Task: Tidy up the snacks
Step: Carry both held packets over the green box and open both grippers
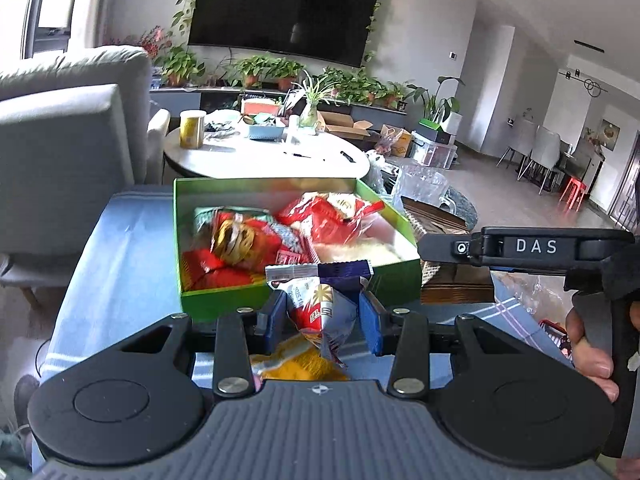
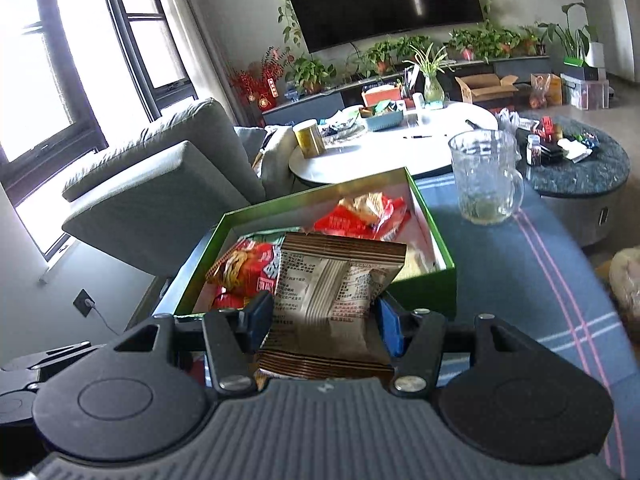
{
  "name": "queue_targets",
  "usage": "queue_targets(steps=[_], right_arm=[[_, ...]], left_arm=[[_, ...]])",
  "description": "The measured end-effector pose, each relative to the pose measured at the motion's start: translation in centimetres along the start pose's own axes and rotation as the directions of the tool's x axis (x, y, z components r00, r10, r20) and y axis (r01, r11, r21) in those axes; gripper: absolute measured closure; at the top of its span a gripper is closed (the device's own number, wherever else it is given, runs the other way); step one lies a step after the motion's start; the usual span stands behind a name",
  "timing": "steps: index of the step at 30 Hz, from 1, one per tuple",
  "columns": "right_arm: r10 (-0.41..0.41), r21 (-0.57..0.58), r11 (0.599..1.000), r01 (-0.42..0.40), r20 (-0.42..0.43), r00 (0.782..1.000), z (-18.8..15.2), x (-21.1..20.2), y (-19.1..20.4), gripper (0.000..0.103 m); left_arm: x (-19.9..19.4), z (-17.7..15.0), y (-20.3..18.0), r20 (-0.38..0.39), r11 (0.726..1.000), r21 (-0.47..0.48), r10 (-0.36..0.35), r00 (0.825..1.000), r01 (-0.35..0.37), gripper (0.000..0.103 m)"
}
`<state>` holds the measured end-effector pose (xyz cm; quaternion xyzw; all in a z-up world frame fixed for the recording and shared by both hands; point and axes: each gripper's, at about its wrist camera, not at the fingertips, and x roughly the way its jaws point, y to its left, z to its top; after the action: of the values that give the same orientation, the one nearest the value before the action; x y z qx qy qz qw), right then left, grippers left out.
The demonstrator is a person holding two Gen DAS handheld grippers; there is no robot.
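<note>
A green box (image 1: 200,306) with a white inside holds several red snack packets (image 1: 240,246) on a blue cloth. My left gripper (image 1: 322,312) is shut on a white, red and blue snack packet (image 1: 320,304), held just in front of the box's near wall. A yellow packet (image 1: 304,364) lies under it. My right gripper (image 2: 324,320) is shut on a brown snack packet (image 2: 332,292), held over the near edge of the green box (image 2: 424,292). The right gripper's body (image 1: 532,248) shows at the right of the left wrist view.
A glass mug (image 2: 484,176) stands on the blue cloth (image 2: 520,280) right of the box. A round white table (image 1: 264,152) with a yellow tin (image 1: 192,128) and clutter is behind. A grey sofa (image 1: 68,128) is at the left. A dark round table (image 2: 576,168) is at the right.
</note>
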<state>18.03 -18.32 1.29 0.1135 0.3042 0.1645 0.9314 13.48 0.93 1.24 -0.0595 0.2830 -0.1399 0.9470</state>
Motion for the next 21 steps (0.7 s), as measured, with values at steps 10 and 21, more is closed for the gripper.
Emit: queue_targets(steps=[10, 21], right_arm=[[0.002, -0.001, 1.0, -0.002, 0.03, 1.0, 1.5, 0.8, -1.1, 0.026], [-0.021, 0.01, 1.0, 0.021, 0.062, 0.998, 4.1, 2.8, -3.0, 0.026]], left_arm=[[2.5, 2.5, -2.0, 0.014, 0.999, 0.046, -0.004, 1.0, 0.003, 0.066], [6.7, 4.8, -2.6, 0.0, 0.999, 0.049, -0.014, 1.0, 0.014, 0.066]])
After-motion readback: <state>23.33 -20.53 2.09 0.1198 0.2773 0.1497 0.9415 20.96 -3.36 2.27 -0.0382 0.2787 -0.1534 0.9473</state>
